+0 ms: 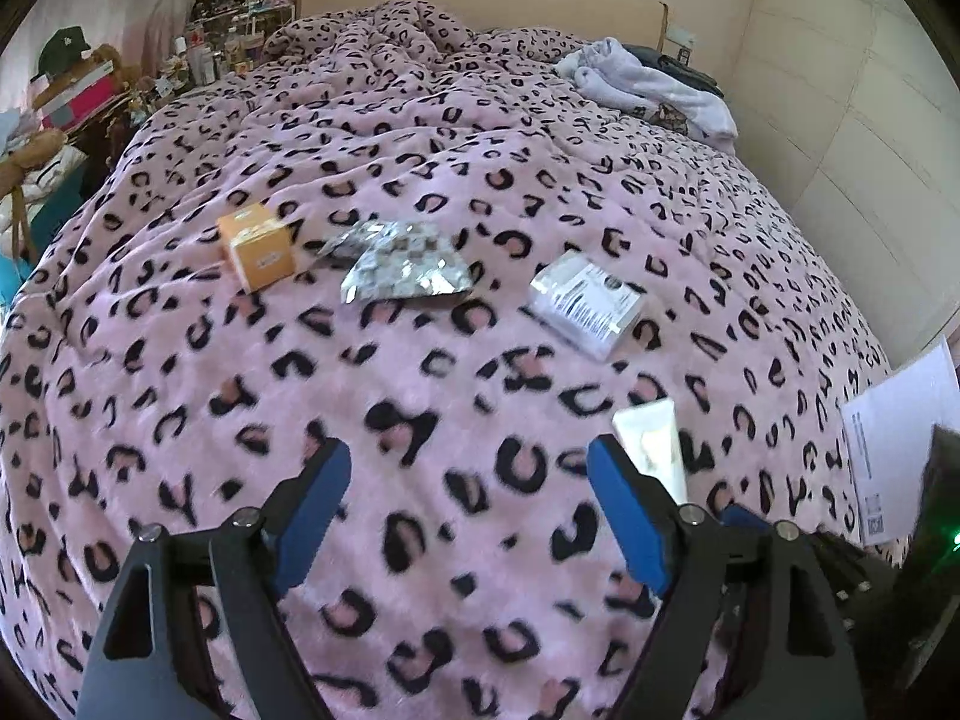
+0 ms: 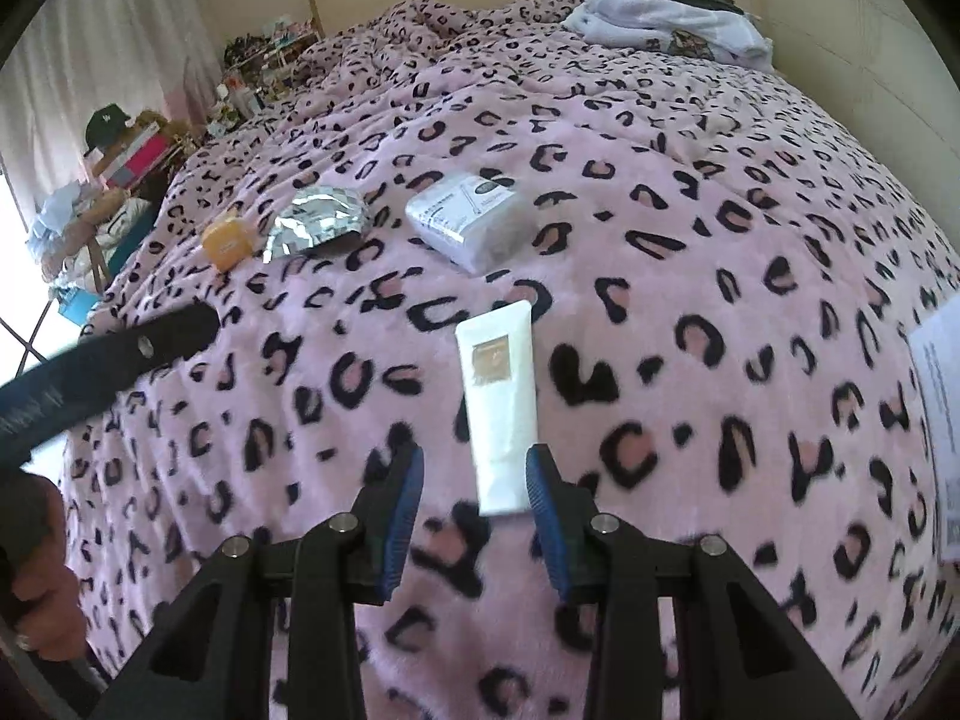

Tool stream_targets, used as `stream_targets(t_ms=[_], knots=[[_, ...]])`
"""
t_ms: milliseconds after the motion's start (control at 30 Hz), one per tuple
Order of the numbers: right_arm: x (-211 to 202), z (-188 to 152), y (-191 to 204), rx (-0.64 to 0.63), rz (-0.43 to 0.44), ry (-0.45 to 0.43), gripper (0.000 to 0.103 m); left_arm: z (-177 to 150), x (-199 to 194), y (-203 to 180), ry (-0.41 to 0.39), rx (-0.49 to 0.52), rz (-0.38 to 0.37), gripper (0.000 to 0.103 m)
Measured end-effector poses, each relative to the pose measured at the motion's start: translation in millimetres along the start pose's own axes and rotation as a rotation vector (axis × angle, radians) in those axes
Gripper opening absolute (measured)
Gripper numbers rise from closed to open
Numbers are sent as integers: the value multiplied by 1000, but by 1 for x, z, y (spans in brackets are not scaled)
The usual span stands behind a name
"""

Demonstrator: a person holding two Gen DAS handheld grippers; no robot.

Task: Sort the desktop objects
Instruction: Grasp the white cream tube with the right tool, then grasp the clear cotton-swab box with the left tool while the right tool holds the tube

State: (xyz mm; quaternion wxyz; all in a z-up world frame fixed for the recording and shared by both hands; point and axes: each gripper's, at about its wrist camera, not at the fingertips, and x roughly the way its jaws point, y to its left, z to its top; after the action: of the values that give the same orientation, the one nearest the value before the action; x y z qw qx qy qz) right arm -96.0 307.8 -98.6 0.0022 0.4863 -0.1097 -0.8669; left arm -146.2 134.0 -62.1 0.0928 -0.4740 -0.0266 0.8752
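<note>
On the pink leopard-print bedspread (image 1: 450, 138) lie an orange box (image 1: 257, 247), a silver foil pouch (image 1: 401, 270), a white labelled packet (image 1: 585, 303) and a white tube (image 2: 499, 405). The box (image 2: 225, 245), pouch (image 2: 318, 227) and packet (image 2: 471, 219) also show in the right wrist view. My right gripper (image 2: 475, 468) is open, its jaws on either side of the tube's near end, not closed on it. My left gripper (image 1: 468, 468) is open and empty above the bedspread, with the tube (image 1: 654, 444) just beyond its right finger.
A white printed sheet (image 1: 900, 438) lies at the bed's right edge. A pile of pale clothes (image 1: 654, 84) sits at the far right of the bed. Cluttered shelves and boxes (image 1: 78, 90) stand left of the bed. A wall (image 1: 852, 90) runs along the right.
</note>
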Motion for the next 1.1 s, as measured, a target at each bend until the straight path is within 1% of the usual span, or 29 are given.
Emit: stream_targets(t_ms=[67, 133, 300, 433, 500, 600, 700, 767, 900, 1033, 1100], knots=[[12, 4, -5, 15, 9, 9, 36, 9, 6, -7, 5, 4, -11, 83], [22, 6, -10, 41, 44, 11, 36, 15, 12, -13, 13, 8, -15, 83], [47, 11, -13, 51, 25, 17, 36, 25, 27, -20, 32, 6, -27, 83], [65, 13, -16, 58, 47, 42, 37, 30, 41, -18, 51, -20, -35, 83], [68, 12, -16, 56, 46, 26, 36, 35, 50, -20, 62, -26, -45, 83], [67, 8, -20, 81, 68, 8, 35, 45, 72, -29, 95, -35, -68, 83], [64, 2, -27, 99, 77, 12, 34, 59, 98, -41, 144, -84, -113, 83], [63, -1, -30, 101, 83, 18, 34, 71, 114, -52, 161, -121, -106, 83], [63, -8, -34, 97, 89, 19, 34, 89, 136, -76, 195, -163, -86, 83], [64, -7, -34, 90, 95, 21, 34, 93, 162, -93, 246, -181, -48, 83], [65, -6, -33, 77, 98, 23, 34, 92, 173, -96, 251, -191, -7, 83]])
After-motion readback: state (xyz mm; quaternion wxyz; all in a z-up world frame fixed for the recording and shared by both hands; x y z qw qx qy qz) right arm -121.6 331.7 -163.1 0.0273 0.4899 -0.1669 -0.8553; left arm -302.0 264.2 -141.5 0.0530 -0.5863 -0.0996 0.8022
